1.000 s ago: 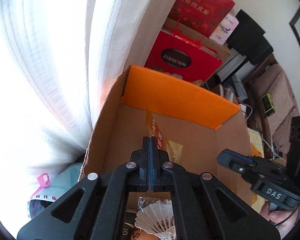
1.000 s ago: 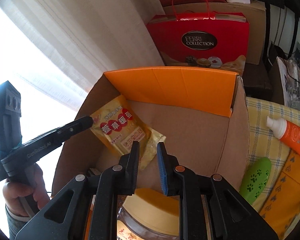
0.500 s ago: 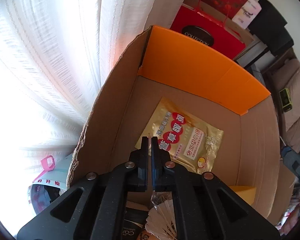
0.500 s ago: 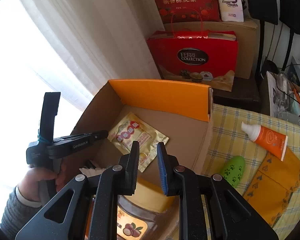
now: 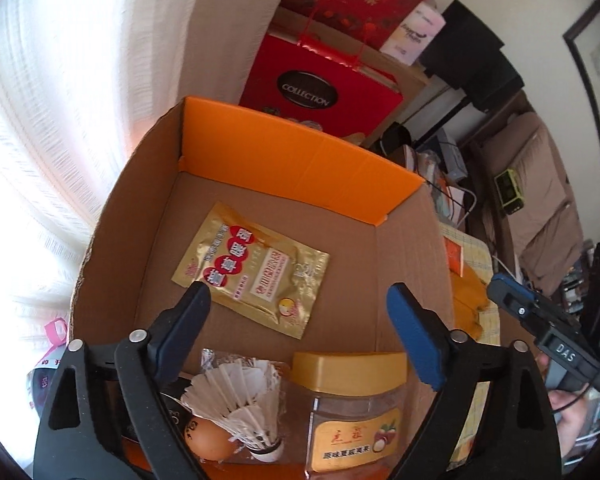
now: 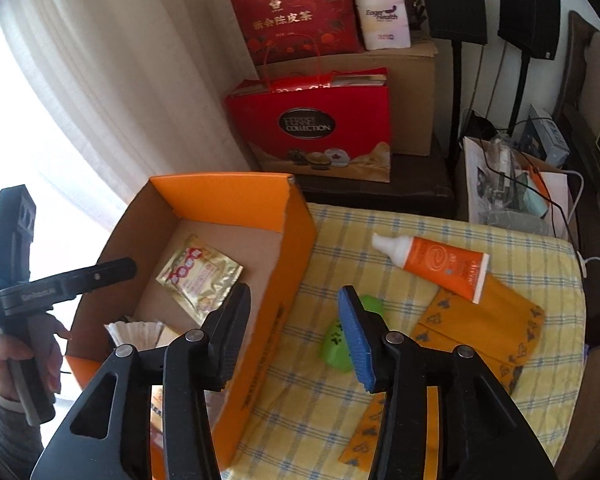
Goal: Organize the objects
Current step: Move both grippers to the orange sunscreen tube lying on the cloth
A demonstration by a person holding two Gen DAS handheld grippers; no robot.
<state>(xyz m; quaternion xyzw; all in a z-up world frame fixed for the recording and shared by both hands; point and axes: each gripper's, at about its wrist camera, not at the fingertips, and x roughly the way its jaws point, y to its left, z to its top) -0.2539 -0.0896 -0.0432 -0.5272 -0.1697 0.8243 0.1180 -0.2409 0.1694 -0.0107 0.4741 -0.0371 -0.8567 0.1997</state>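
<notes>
inside the cardboard box [image 5: 412,264], flat on its floor, lies the gold foil sachet [image 5: 252,270], label up, well clear of the walls, so it reads as already dropped in and sorted. left claw [image 5: 298,300] hangs above it; its jaws have just been opening and stand spread wide with nothing between them, sachet free underneath. near end of the box holds a feather shuttlecock [image 5: 240,400], an egg [image 5: 208,440] and a clear jar with a gold lid [image 5: 352,404], packed side by side against that wall, likely to leave the middle open for flat stuff.

right claw [image 6: 294,316] sits over the box's right wall and the desk [image 6: 420,216] with its yellow checked cloth; its jaws have just been opening too, part spread, empty. it aims roughly toward the green paw-print thing [image 6: 336,344] lying just beside the box on the cloth, probably the next pick, judging by aim only. orange tube with white cap [image 6: 432,262] lies further back on the cloth, its tail end resting on a yellow patterned pouch [image 6: 480,320]; both are outside the box, so still to sort. the person's hand [image 6: 4,360] grips the left handle at frame edge.
</notes>
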